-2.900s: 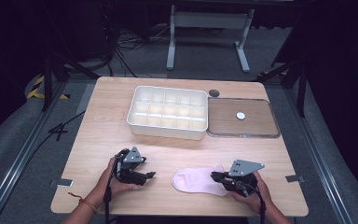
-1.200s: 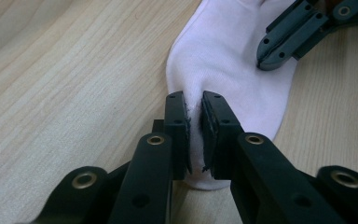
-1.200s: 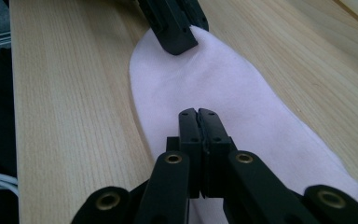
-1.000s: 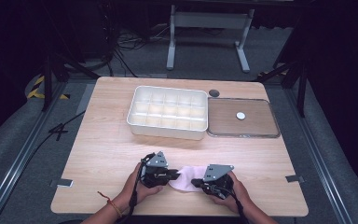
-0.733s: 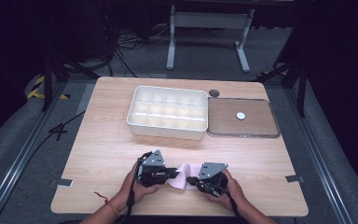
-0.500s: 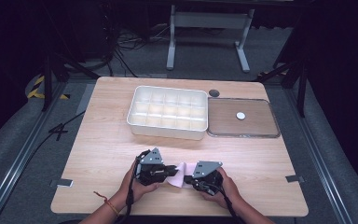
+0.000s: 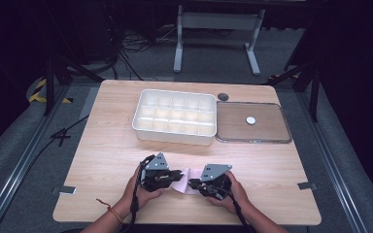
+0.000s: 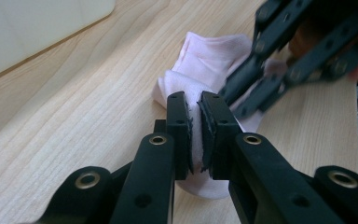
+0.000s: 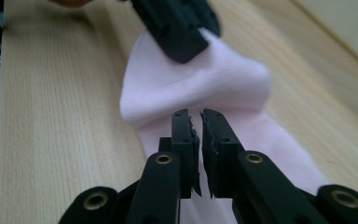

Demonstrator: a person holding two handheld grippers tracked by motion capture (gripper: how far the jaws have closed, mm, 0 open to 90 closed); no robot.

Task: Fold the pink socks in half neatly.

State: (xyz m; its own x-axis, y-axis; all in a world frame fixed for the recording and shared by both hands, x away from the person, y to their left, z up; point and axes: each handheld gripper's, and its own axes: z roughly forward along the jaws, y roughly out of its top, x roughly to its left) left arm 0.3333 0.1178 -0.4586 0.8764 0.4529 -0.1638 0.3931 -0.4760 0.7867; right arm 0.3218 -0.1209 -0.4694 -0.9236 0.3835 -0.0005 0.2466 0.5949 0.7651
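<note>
A pink sock (image 7: 183, 175) lies bunched on the wooden table (image 7: 107, 145) near its front edge, long axis running left to right between the two hands; the left gripper (image 8: 194, 126) clamps a fold of its fabric; the right gripper (image 9: 195, 125) sits over the sock's other end, its jaws just eased apart to a thin gap, nothing visibly pinched. Farther back, well apart, stand a white compartment tray (image 7: 175, 116) and, just beside it, a flat brown lid (image 7: 252, 122); nothing lies between.

Bare table (image 7: 102, 160) flanks both tools — white tray (image 7: 175, 116) blocks beyond.
</note>
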